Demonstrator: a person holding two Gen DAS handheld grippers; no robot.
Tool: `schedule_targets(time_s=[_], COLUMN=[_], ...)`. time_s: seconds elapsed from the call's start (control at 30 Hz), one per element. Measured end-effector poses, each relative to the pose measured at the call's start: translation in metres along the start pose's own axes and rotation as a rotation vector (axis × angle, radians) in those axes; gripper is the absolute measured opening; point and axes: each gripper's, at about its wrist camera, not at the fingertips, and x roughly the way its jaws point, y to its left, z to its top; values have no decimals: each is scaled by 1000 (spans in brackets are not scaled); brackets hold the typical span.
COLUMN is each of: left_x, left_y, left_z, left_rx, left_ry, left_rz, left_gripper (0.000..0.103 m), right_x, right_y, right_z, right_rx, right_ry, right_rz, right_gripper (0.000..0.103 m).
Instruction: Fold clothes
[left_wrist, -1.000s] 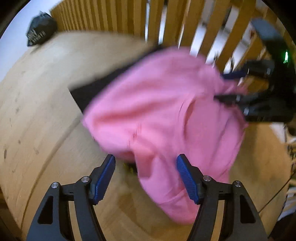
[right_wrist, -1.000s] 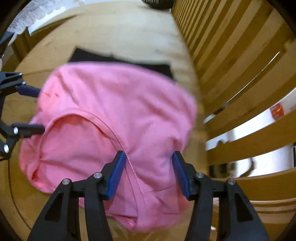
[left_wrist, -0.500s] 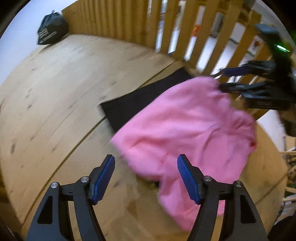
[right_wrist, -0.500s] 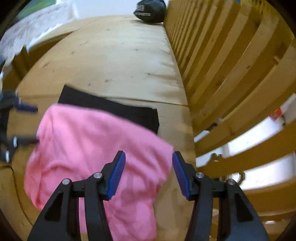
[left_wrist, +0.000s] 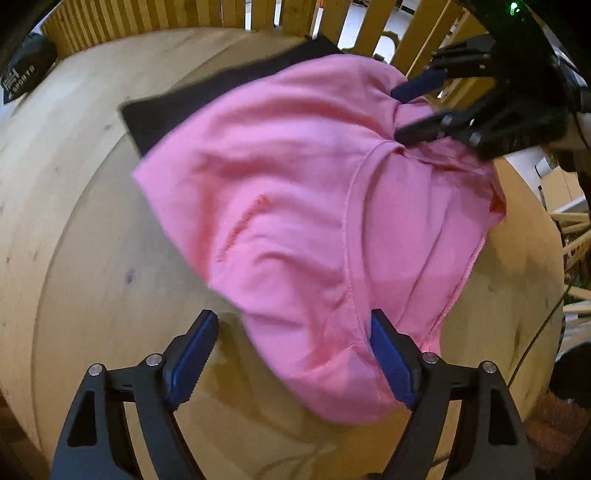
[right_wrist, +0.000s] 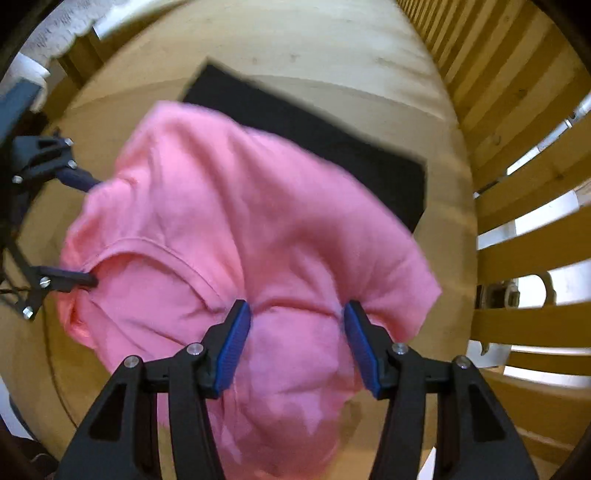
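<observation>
Shirt: pink garment (left_wrist: 295, 206) bunched, blurred, covering most of black cloth (right_wrist: 332, 147).
Left gripper (left_wrist: 291, 354): fingers spread, fabric between.
Right gripper (right_wrist: 297, 343): spread; grip probably none.

A crumpled garment (left_wrist: 295, 206) is spread on a wooden table (left_wrist: 74, 229), partly overlapping a flat mat (left_wrist: 207, 99) behind it; slatted railing (right_wrist: 517, 122) is set along the table's right.

Crumpled pink cloth garment (left_wrist: 295, 206) – soft matt knit, stitched seams visible. Flat black rectangular cloth (right_wrist: 332, 147) under it, matt. Pale wooden tabletop (left_wrist: 81, 206) – smooth, faint sheen, knots and grain showing. Yellow wooden slat railing (right_wrist: 524, 122), smooth. Both black plastic grippers, left (left_wrist: 291, 350) and right (right_wrist: 297, 341): matt frames, ribbed blue pads (right_wrist: 234, 343), shiny metal screws.
</observation>
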Motion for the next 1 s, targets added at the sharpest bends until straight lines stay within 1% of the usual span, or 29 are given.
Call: schedule_targets(time_s=[0.03, 0.1, 0.17, 0.23, 0.3, 0.33, 0.43, 0.47, 0.5, 0.53, 0.57, 0.6, 0.67, 0.73, 0.77, 0.83, 0.87, 0.93, 0.97, 1.0], left_x=[-8, -25, -32, -30, -23, -18, 16, 20, 21, 22, 22, 23, 23, 24, 24, 22, 25, 26, 26, 20], left_y=[7, 26, 42, 57, 71, 73, 89, 88, 85, 82, 79, 76, 68, 65, 63, 59, 58, 56, 55, 53], left_z=[4, 17, 29, 36, 40, 42, 42, 43, 44, 46, 47, 48, 50, 51, 51, 54, 55, 54, 54, 49], left_rx=[-29, -114, -176, -253, -330, -350, -340, -332, -323, -311, -297, -283, -244, -232, -229, -220, -216, -209, -205, -202], left_ry=[-37, -138, -209, -243, -252, -248, -216, -213, -214, -219, -226, -234, -233, -235, -236, -237, -235, -232, -231, -231], left_rz=[4, 4, 15, -12, -58, -68, -79, -82, -85, -89, -93, -98, -89, -94, -98, -91, -82, -61, -56, -53], left_gripper=[81, 81, 79, 76, 68, 68, 68, 65, 56, 51, 40, 31, 30, 29, 26, 25, 23, 23, 23, 21], right_x=[-9, -23, -23, -21, -18, -15, -11, -10, -9, -8, -6, -4, -4, -4, -4, -5, -6, -6, -7, -9], right_y=[-2, -11, -21, -27, -34, -36, -43, -45, -47, -48, -48, -48, -46, -47, -47, -46, -44, -40, -37, -34], right_z=[0, 2, 2, 2, 1, 2, 4, 5, 6, 7, 8, 9, 9, 8, 8, 6, 5, 3, 3, 2], right_rx=[-1, -4, 29, 65, 89, 100, 136, 146, 155, 164, 171, 176, 186, 194, 198, 200, 191, 164, 149, 134], right_ry=[-39, -111, -111, -99, -85, -76, -54, -53, -51, -49, -43, -35, -29, -30, -31, -33, -35, -42, -45, -47], right_rz=[-17, -107, -131, -134, -137, -139, -131, -124, -117, -114, -117, -117, -94, -58, -40, -12, -14, -32, -35, -39], right_gripper=[53, 53, 53, 53, 53, 53, 53, 53, 53, 53, 53, 53, 53, 53, 52, 37, 25, 19, 14, 11])
